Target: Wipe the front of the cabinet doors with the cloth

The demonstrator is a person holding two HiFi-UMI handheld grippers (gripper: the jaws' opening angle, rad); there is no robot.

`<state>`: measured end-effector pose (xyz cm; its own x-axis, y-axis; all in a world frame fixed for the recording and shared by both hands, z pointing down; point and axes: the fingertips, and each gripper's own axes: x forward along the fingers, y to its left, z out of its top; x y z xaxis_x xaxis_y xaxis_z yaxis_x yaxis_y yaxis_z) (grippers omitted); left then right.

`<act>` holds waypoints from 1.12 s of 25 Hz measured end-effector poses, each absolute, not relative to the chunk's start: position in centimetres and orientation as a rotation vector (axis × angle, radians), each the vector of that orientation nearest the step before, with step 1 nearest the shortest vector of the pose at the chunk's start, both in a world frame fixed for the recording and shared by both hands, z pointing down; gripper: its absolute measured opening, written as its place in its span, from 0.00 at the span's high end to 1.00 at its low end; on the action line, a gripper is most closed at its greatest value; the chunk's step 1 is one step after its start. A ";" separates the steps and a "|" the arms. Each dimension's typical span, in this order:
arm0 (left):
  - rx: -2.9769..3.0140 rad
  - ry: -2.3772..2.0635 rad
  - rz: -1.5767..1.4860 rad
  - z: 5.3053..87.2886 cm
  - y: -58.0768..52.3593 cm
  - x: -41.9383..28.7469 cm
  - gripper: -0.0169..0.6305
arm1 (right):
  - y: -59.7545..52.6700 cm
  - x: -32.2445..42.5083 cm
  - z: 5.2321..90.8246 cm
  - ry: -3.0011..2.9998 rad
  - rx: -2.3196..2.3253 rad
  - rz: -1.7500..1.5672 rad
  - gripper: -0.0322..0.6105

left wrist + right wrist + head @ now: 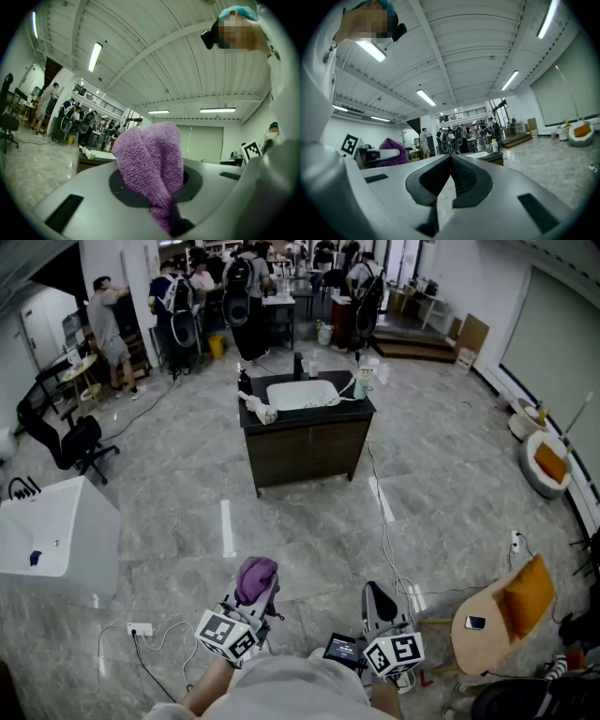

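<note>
One bunched, nubby purple cloth (149,166), perhaps microfibre

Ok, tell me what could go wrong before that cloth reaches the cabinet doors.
1. A white cable trails over the floor on the way to the cabinet doors; it could cause a trip on the walk over.
2. The left tool pinches the purple cloth by one narrow fold, the rest bunched loose above; pressing on the doors might pull it free.
</note>
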<state>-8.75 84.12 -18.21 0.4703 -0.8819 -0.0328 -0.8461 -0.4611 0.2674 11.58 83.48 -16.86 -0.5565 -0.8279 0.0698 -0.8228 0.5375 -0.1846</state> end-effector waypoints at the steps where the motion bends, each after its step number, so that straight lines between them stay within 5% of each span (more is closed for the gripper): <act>1: 2.520 -1.484 -0.251 -18.7 84.4 -9.2 0.89 | 83.8 10.6 -16.8 2.738 -1.465 -0.323 0.91; 11: 2.490 -1.451 -0.213 -16.1 84.3 -17.6 0.89 | 84.6 1.7 -16.9 2.767 -1.465 -0.329 0.91; 28: 2.498 -1.391 -0.203 -15.2 82.2 -22.5 0.89 | 83.4 -0.2 -17.5 2.619 -1.544 -0.275 0.91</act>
<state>-22.51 82.23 -15.22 0.5276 -0.8494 0.0106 -0.8108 -0.4999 0.3045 -0.22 83.41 -17.45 -0.4857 -0.8740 0.0149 -0.8580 0.4734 -0.1993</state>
